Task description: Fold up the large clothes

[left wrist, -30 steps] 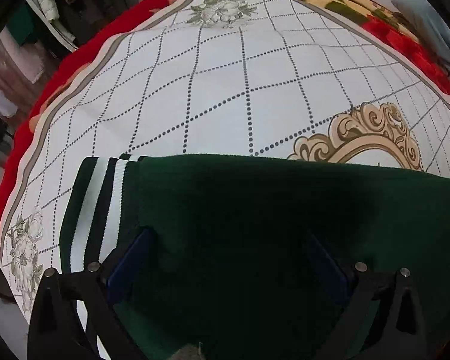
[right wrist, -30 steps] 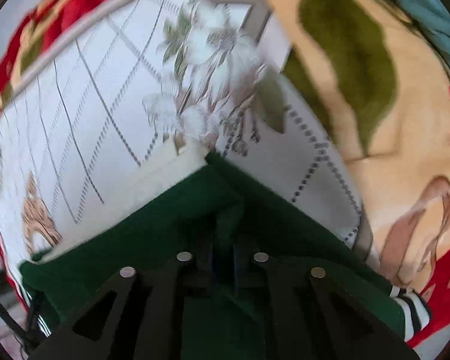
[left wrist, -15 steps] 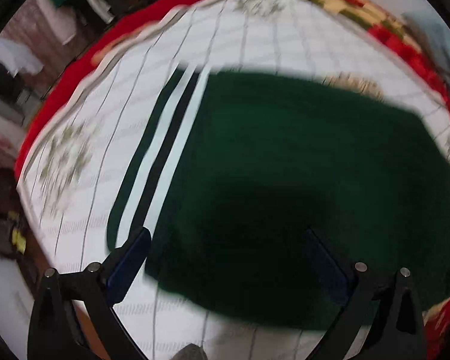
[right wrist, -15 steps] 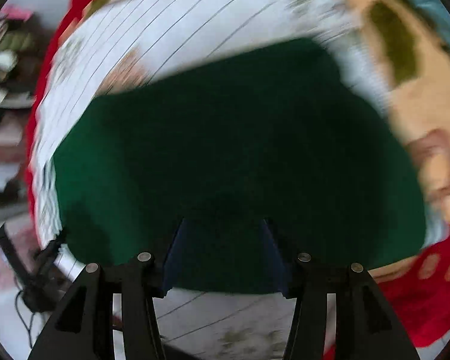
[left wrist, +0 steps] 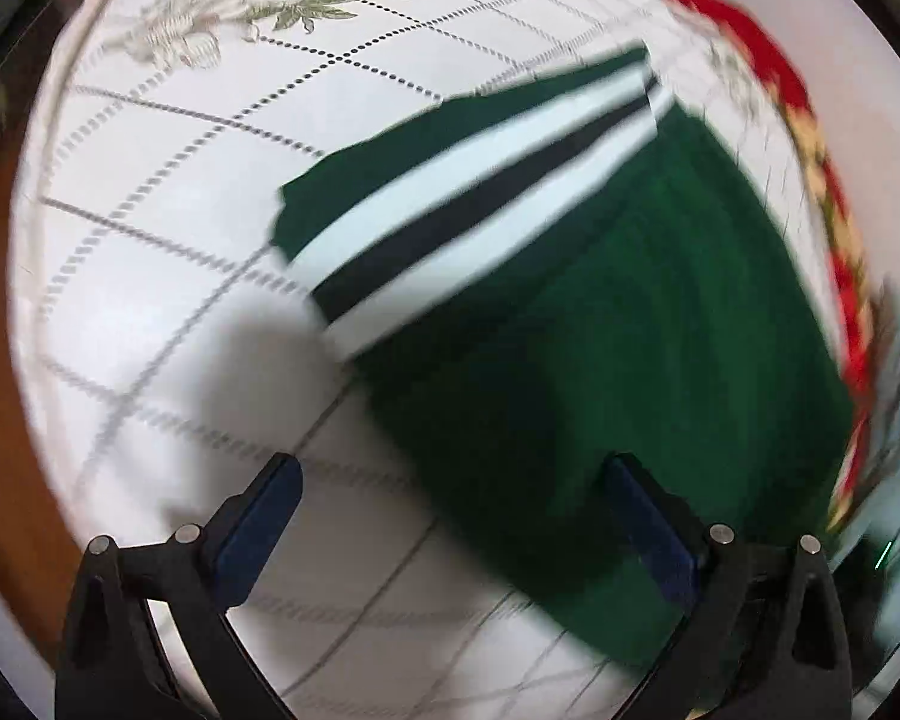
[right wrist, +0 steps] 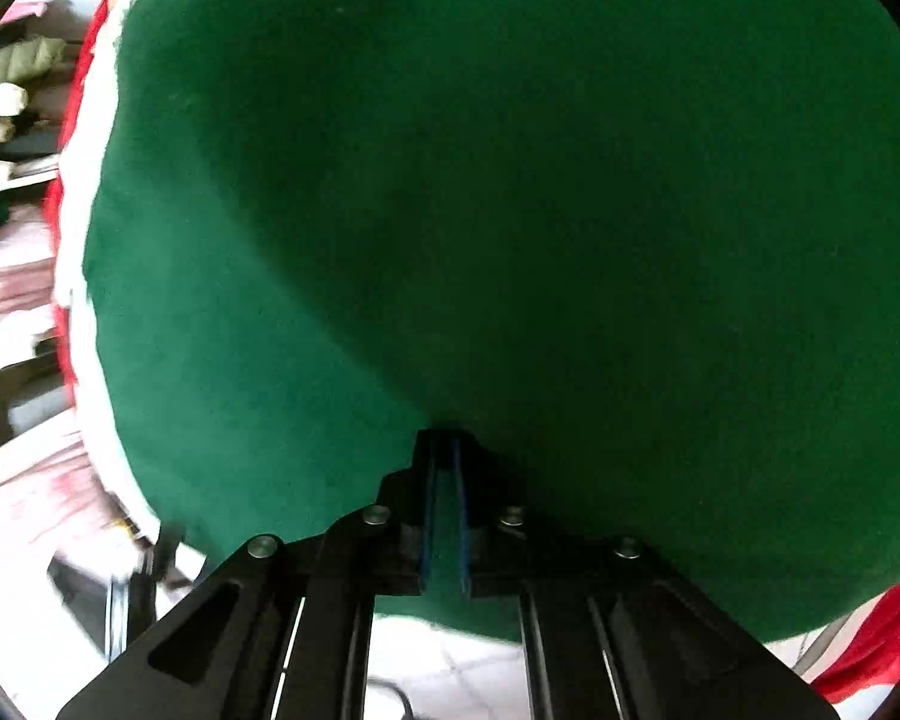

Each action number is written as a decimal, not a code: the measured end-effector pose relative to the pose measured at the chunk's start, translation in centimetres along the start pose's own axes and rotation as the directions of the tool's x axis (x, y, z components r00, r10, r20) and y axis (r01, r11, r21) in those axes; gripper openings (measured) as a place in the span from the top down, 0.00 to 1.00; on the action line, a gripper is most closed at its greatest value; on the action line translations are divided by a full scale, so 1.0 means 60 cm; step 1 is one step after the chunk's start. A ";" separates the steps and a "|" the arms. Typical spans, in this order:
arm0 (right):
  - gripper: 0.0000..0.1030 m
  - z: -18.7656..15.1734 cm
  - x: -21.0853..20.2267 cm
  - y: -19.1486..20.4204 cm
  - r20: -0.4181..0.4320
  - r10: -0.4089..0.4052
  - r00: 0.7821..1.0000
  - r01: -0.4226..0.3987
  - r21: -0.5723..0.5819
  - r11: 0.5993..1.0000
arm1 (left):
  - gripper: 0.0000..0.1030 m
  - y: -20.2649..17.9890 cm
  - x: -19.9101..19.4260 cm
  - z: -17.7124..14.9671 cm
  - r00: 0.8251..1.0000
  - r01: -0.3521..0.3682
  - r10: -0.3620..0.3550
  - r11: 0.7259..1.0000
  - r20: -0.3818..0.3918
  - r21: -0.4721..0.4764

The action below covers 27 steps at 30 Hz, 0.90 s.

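A dark green garment [left wrist: 618,324] with a white and dark striped hem band [left wrist: 462,222] lies folded on a white patterned bed cover [left wrist: 168,192]. My left gripper [left wrist: 450,504] is open and empty, held above the garment's near corner. In the right wrist view the green garment [right wrist: 510,192] fills almost the whole frame. My right gripper [right wrist: 444,480] is shut on the garment's near edge, with green cloth pinched between its blue pads.
A red floral blanket [left wrist: 834,228] borders the bed cover on the right. Beyond the bed's left edge, in the right wrist view, are piled clothes [right wrist: 12,72] and pinkish cloth [right wrist: 18,300].
My left gripper has swung left and now looks at the striped hem from the side. My right gripper was open half a second ago and has closed on the garment's edge.
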State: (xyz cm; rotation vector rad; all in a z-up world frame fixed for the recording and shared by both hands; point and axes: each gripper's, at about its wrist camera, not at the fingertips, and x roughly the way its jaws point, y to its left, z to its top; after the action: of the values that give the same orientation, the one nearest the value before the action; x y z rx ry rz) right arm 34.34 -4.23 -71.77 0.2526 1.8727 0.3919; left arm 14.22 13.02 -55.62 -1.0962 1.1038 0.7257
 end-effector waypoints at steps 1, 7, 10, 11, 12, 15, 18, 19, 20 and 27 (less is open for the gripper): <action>0.93 -0.005 -0.006 -0.008 -0.011 0.031 0.999 -0.031 0.004 1.000 | 0.04 0.000 0.002 0.012 0.999 0.014 -0.013 0.999 0.036 -0.032; 0.92 -0.045 -0.029 -0.044 -0.006 0.047 0.999 -0.047 -0.009 0.999 | 0.62 -0.001 0.021 0.064 0.986 0.035 -0.017 0.994 0.164 -0.106; 0.92 -0.047 -0.042 -0.055 -0.001 0.048 0.999 -0.048 0.014 0.999 | 0.79 -0.018 0.011 0.077 0.980 0.022 -0.012 0.999 0.200 -0.048; 0.92 -0.048 -0.045 -0.056 0.002 0.047 0.999 -0.047 0.021 0.999 | 0.82 -0.015 0.007 0.080 0.980 0.029 -0.021 0.999 0.199 -0.040; 0.92 -0.047 -0.042 -0.049 0.006 0.044 0.999 -0.044 0.024 0.999 | 0.83 -0.012 0.003 0.080 0.980 0.038 -0.031 0.999 0.195 -0.036; 0.91 -0.040 -0.050 -0.042 0.013 0.013 1.000 -0.013 -0.003 1.000 | 0.83 0.008 -0.017 0.073 0.982 0.029 -0.027 1.000 0.189 -0.011; 0.91 -0.028 -0.054 -0.025 0.005 -0.034 0.999 0.034 -0.057 0.998 | 0.82 0.033 -0.043 0.044 0.982 0.006 -0.007 1.000 0.190 0.007; 0.90 -0.025 -0.055 -0.017 0.007 -0.045 0.999 0.045 -0.076 0.996 | 0.79 0.040 -0.045 0.040 0.983 0.007 -0.008 1.000 0.181 0.009; 0.85 -0.023 -0.057 -0.011 0.011 -0.058 0.998 0.059 -0.091 0.994 | 0.75 0.049 -0.041 0.039 0.987 0.025 -0.024 1.000 0.161 -0.002; 0.64 0.003 -0.081 0.060 0.064 -0.093 0.994 0.104 -0.193 0.976 | 0.54 0.054 0.004 0.074 0.988 0.117 -0.110 0.991 0.106 -0.061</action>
State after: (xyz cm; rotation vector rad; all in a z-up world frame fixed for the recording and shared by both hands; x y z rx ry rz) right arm 36.03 -2.62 -66.17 0.0364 1.7710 0.4936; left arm 12.86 18.26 -56.60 -1.1563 0.9279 0.7246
